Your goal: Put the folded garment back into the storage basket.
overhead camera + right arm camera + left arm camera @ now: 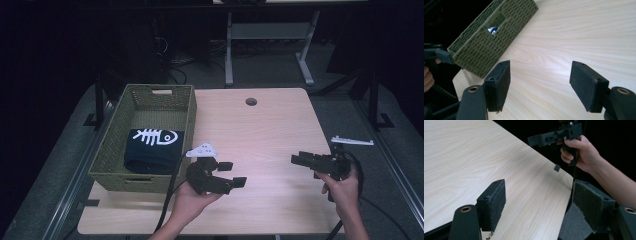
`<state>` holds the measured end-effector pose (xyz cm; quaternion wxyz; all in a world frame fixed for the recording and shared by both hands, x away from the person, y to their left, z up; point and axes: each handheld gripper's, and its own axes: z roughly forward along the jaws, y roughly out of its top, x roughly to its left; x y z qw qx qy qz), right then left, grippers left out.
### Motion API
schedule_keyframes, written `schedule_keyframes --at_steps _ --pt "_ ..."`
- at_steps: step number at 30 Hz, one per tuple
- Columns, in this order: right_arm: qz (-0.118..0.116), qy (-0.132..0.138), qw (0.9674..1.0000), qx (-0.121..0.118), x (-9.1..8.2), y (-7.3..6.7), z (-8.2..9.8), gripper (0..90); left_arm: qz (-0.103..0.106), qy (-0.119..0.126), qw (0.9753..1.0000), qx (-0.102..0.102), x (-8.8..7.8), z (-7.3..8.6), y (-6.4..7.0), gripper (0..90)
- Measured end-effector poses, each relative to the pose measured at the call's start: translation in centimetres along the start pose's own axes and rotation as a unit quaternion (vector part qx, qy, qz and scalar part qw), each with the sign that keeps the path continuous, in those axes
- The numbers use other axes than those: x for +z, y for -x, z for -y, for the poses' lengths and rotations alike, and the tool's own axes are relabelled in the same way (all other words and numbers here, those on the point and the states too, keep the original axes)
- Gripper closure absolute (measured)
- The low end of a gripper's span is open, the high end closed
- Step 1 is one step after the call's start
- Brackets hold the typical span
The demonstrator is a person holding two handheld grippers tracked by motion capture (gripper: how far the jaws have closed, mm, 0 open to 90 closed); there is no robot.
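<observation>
The folded dark cloth (152, 149) in the basket (150, 180) lay just left of the left claw (231, 175), nearer than the right claw (298, 160); both stood apart, empty.

A dark navy folded garment (152, 150) with a white fish-skeleton print lies flat inside the olive-green woven basket (187, 117), toward its near end. The basket stands upright at the table's left side, a cut-out handle in its end wall.
</observation>
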<state>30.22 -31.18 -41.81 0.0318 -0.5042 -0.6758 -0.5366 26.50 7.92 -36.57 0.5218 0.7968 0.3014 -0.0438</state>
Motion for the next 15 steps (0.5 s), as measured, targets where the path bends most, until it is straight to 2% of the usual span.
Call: schedule_keyframes --at_steps 2,3,5,10,13,15 --pt "0.002 0.002 1.0 -0.001 -0.3 0.1 0.4 32.5 0.003 -0.002 1.0 0.0 0.1 0.2 0.1 26.8" --pt "0.006 0.009 0.9999 0.001 -0.8 0.3 1.2 31.6 0.004 -0.002 1.0 0.001 0.4 0.4 0.2 26.8" --pt "0.008 0.013 0.9999 -0.001 -1.3 0.5 1.9 31.4 0.01 0.006 0.9999 0.004 0.7 1.1 0.6 26.4" --pt "0.018 0.026 0.9995 -0.006 -2.4 0.5 3.9 31.3 0.01 0.003 0.9997 0.023 1.4 3.0 1.3 25.8" --pt "0.013 0.045 0.9989 -0.007 -3.2 0.4 6.3 30.3 0.019 0.015 0.9995 0.023 1.5 4.6 1.5 26.0" --pt "0.014 0.055 0.9983 -0.014 -3.5 0.2 7.9 27.0 0.019 0.009 0.9993 0.031 1.6 5.8 1.8 26.0"
